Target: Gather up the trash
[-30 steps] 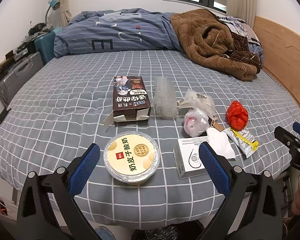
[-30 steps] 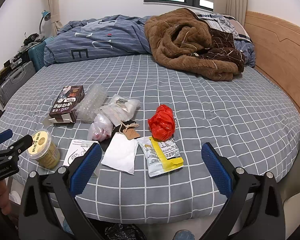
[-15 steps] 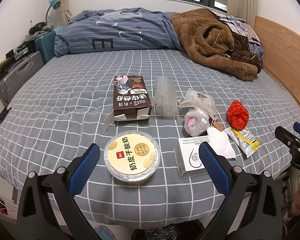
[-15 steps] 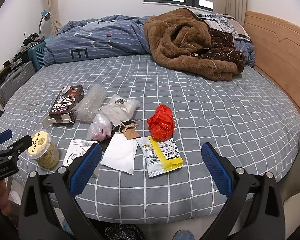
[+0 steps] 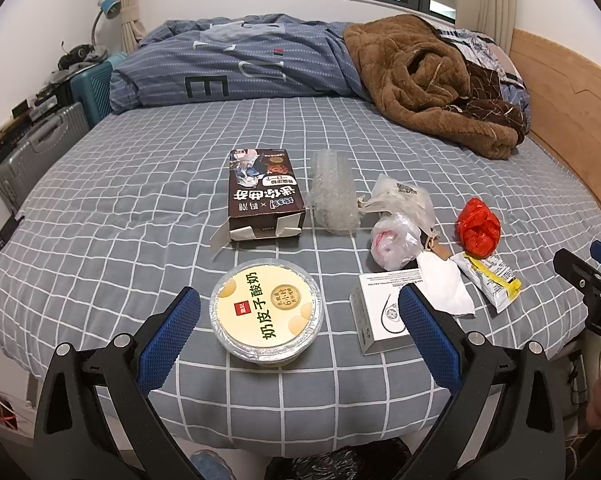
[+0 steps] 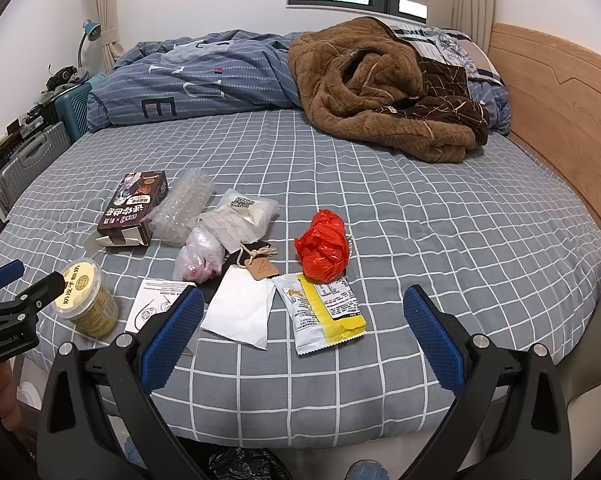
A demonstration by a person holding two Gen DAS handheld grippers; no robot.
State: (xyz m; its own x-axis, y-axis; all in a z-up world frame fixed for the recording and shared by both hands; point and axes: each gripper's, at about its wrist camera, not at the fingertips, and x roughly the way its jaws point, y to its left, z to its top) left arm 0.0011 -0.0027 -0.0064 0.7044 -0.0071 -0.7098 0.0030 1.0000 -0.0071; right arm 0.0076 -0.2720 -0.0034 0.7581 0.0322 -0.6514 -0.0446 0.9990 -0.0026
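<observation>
From the left wrist cam we've got the left gripper (image 5: pixel 298 320) spread wide, hovering low over the bed (image 5: pixel 140 208) edge with the yogurt tub (image 5: pixel 265 312) sitting right between its fingers, not touched. The cookie box (image 5: pixel 264 194) lies just behind. Over on the right wrist cam, the right gripper (image 6: pixel 302 328) is wide too, holding nothing, above the white napkin (image 6: pixel 242 310) and yellow snack packet (image 6: pixel 326 312), with the red bag (image 6: pixel 322 246) touching the packet's far end.

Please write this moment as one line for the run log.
phase: before first pick | left gripper: open, yogurt cup between fingers, untouched | right gripper: open, facing snack packet | trash on bed
</observation>
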